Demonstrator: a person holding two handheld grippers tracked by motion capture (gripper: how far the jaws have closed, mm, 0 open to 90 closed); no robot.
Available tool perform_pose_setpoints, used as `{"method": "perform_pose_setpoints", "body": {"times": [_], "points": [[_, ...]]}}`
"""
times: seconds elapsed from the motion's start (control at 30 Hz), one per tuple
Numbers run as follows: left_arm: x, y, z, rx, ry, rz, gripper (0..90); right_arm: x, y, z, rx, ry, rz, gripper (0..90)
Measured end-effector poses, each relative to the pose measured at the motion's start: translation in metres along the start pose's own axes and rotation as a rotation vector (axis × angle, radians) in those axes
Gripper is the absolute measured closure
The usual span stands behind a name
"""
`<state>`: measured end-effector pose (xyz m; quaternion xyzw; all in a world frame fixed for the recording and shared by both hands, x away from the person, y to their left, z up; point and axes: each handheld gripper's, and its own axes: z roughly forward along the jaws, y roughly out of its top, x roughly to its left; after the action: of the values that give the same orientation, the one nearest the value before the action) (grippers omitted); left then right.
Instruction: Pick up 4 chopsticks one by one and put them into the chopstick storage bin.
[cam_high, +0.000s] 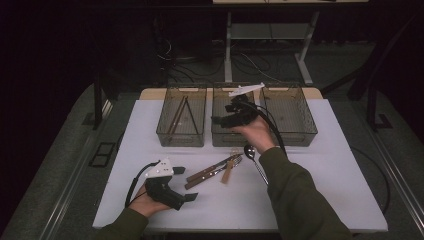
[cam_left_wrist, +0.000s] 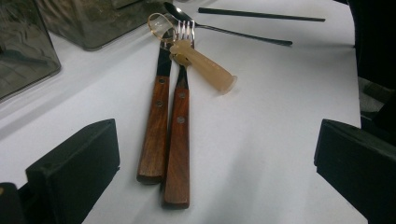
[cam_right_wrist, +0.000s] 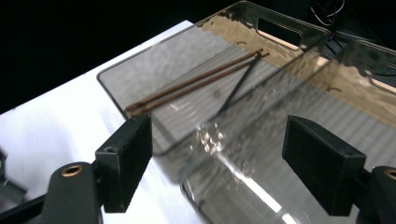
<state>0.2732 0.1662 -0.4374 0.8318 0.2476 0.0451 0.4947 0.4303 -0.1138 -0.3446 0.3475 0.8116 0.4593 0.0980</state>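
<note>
1. Left bin (cam_high: 181, 117) of the middle bin (cam_high: 226, 131) already has chopsticks (cam_right_wrist: 196, 81) in it, so sorting looks partly done.
2. Left gripper (cam_high: 170, 187) waits wide open and empty, well in front of the middle bin, aimed at the fork (cam_left_wrist: 179, 130) and knife (cam_left_wrist: 156, 126).
3. Right gripper (cam_high: 235, 114) hovers over the middle bin, jaws apart, nothing held; spoon (cam_high: 254, 161) is left out front. Plenty of bare table (cam_high: 325, 190) on the right.

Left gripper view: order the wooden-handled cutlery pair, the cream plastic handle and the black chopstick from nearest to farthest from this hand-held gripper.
1. Cutlery pair, centre, handles between the jaws' line.
2. Plastic handle, just beyond, lying across the fork.
3. Chopstick, far top edge.
</note>
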Motion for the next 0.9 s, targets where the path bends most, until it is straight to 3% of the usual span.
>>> {"method": "perform_pose_setpoints", "body": {"times": [0.37,0.9], "points": [[0.001,0.000,-0.001,0.007,0.007,0.006,0.0,-0.015,-0.033,-0.044,-0.005,-0.010,-0.001,20.3],[0.001,-0.001,0.000,0.018,0.014,0.009,0.0,-0.023,-0.087,-0.095,0.000,-0.010,-0.013,20.4]]}}
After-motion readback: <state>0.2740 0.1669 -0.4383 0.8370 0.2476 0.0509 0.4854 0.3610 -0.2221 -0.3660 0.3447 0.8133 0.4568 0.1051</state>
